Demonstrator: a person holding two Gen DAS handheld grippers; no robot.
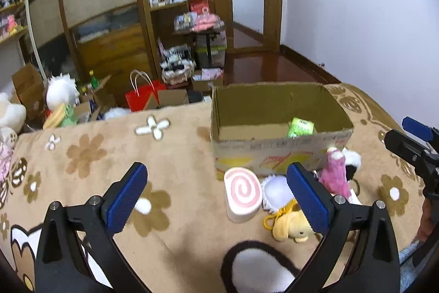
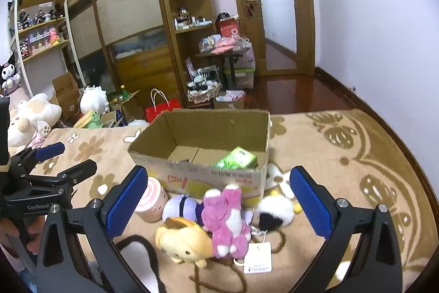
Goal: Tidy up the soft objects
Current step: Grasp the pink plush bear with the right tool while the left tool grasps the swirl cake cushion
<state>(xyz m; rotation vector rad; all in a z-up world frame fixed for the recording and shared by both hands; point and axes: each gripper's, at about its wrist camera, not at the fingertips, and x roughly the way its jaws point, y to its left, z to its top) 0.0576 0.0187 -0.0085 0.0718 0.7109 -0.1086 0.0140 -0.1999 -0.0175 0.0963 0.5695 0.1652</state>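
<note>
An open cardboard box (image 1: 279,153) (image 2: 208,177) stands on a tan flowered blanket (image 1: 109,155) and holds a green soft toy (image 1: 300,127) (image 2: 237,157). In front of it lie a pink swirl roll plush (image 1: 242,192) (image 2: 152,201), a white-purple plush (image 1: 275,190) (image 2: 179,206), a yellow dog plush (image 1: 290,227) (image 2: 185,240), a pink plush (image 1: 334,175) (image 2: 226,218) and a white-black plush (image 2: 274,210). My left gripper (image 1: 216,197) is open and empty above the blanket, left of the toys. My right gripper (image 2: 216,199) is open and empty over the pile.
A wooden wardrobe and shelves (image 2: 131,18) stand behind the bed. Boxes, a red paper bag (image 2: 162,109) and large plush toys (image 2: 33,114) crowd the floor at left. A door (image 2: 274,4) and dark wooden floor are at right.
</note>
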